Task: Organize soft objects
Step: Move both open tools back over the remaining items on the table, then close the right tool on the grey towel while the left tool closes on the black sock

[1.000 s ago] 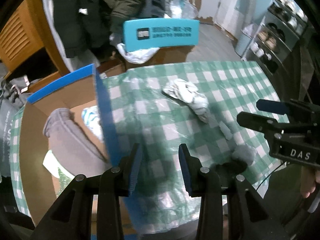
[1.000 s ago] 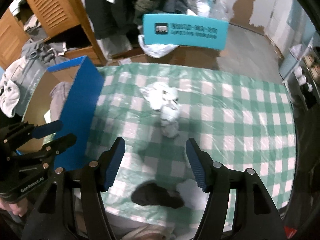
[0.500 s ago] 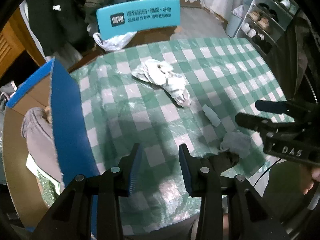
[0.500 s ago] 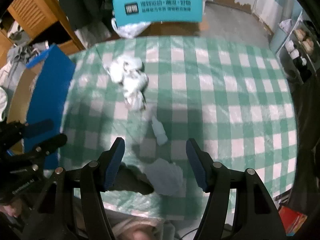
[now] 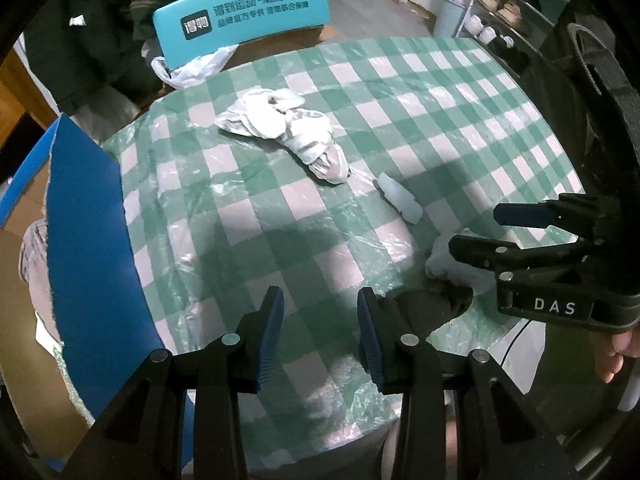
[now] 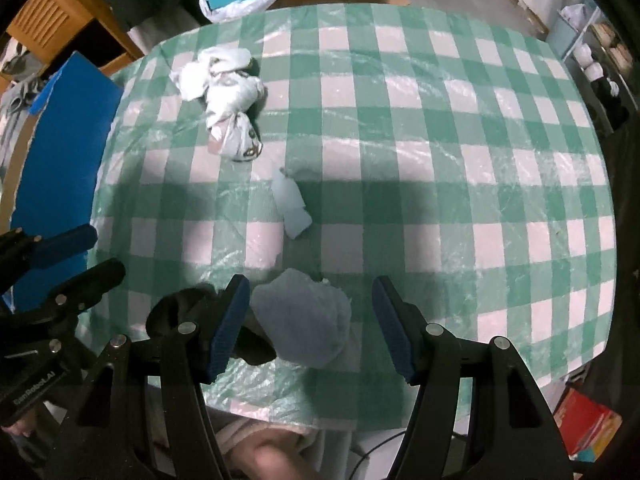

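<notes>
A bunched white cloth (image 5: 284,130) (image 6: 226,98) lies on the green checked table (image 5: 420,92). A small pale blue rolled piece (image 5: 400,197) (image 6: 292,204) lies nearer. A pale blue crumpled cloth (image 6: 306,320) (image 5: 444,262) and a dark sock (image 5: 432,306) (image 6: 184,308) lie at the near edge. My right gripper (image 6: 310,324) is open, its fingers on either side of the pale blue cloth. My left gripper (image 5: 320,332) is open and empty, just left of the dark sock.
A cardboard box with a blue flap (image 5: 88,240) (image 6: 60,136) stands at the table's left, with grey clothing (image 5: 30,248) inside. A teal chair back (image 5: 244,12) and a white plastic bag (image 5: 192,70) are behind the table. Shelves (image 5: 508,4) stand at the far right.
Both grippers have swung right, away from the box and toward the table's near edge. The pale blue cloth now sits between my right fingers. Both jaws stay open.
</notes>
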`<state>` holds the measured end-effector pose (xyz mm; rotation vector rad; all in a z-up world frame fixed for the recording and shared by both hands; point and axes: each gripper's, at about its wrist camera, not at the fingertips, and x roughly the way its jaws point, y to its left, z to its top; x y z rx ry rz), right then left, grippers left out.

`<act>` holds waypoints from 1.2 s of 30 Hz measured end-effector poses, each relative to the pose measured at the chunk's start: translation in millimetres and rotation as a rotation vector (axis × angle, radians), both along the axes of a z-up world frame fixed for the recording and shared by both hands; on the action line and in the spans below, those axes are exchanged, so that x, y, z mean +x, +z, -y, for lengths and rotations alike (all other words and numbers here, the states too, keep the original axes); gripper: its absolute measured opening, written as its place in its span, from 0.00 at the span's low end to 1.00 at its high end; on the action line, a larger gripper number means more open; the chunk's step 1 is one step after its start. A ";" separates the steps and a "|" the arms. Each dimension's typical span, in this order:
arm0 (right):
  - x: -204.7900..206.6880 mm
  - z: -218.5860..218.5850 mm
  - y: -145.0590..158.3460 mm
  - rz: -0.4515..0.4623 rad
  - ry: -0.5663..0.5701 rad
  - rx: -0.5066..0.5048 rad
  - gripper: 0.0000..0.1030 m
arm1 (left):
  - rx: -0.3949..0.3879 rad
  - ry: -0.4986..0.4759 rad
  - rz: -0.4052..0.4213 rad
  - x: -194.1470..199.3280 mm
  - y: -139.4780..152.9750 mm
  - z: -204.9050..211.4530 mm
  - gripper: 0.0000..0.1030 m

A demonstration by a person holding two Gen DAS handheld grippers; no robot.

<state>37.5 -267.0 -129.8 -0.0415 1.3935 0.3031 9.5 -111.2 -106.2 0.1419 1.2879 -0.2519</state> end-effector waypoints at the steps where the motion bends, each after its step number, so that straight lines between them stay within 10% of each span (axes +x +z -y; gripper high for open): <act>1: -0.7 -0.9 -1.1 -0.002 0.003 -0.002 0.63 | 0.000 -0.002 -0.002 -0.1 -1.1 0.4 0.37; 16: -0.7 -15.5 -31.6 -0.083 0.057 -0.063 0.62 | -0.029 -0.045 -0.018 -8.1 -7.7 8.2 0.53; 24: 0.3 -10.2 -29.0 -0.068 0.053 -0.054 0.36 | -0.043 -0.059 -0.049 -6.4 -12.6 11.6 0.53; 36: 16.6 24.0 -9.7 -0.013 -0.081 -0.012 0.36 | -0.081 -0.148 -0.109 -15.1 -23.9 31.2 0.54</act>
